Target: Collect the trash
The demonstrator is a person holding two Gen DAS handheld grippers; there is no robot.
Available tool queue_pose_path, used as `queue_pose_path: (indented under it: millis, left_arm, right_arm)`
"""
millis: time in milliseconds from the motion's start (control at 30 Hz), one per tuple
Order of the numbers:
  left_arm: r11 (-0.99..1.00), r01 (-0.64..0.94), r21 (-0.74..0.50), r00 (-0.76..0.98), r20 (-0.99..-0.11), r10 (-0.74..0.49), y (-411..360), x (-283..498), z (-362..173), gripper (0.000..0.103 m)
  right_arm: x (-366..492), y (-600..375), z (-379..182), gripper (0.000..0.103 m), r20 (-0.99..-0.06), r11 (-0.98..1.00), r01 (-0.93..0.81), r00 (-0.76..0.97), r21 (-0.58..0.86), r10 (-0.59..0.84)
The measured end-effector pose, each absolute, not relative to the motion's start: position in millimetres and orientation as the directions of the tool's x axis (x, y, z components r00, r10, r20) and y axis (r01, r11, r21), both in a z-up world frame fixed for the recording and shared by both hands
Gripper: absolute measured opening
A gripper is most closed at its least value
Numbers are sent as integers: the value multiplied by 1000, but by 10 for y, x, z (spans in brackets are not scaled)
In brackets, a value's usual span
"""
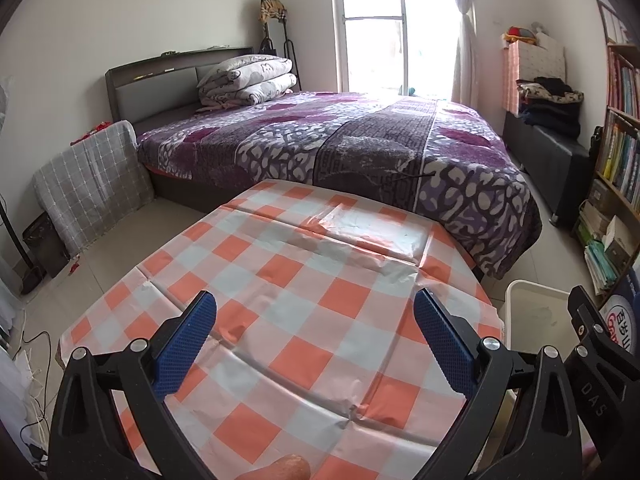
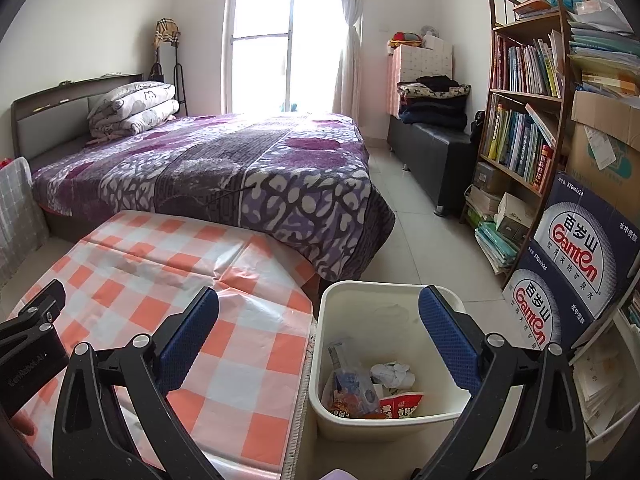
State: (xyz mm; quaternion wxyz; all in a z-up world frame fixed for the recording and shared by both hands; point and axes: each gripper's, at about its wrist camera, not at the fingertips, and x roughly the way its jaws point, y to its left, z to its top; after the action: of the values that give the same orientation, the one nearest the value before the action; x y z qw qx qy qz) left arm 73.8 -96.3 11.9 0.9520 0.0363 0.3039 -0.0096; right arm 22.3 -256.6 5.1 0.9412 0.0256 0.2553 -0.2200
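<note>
A cream plastic bin (image 2: 360, 296) stands on the floor at the table's right edge. It holds crumpled white paper (image 2: 394, 374), a red snack wrapper (image 2: 402, 404) and a blue-and-orange packet (image 2: 352, 388). My right gripper (image 2: 320, 308) hangs open above the bin's near rim, nothing between its fingers. My left gripper (image 1: 316, 312) is open over the orange-and-white checked tablecloth (image 1: 288, 280), also holding nothing. The bin's rim (image 1: 532, 286) shows at the right of the left wrist view. No loose trash lies on the cloth.
A bed with a purple patterned blanket (image 2: 224, 168) stands just beyond the table. A bookshelf (image 2: 528, 120) and stacked water cartons (image 2: 576, 248) line the right wall. A black bench (image 2: 432, 148) with folded clothes sits by the window. Cables (image 1: 32, 360) trail on the left floor.
</note>
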Motion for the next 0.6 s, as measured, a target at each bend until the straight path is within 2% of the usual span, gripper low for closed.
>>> queue_pose_path:
  millis: [600]
  left_arm:
    - [996,51,71,810,-586,0,-990,735,77,96]
  right_arm:
    - [243,-2553,43,96,-502,903,426,770,-54,-393]
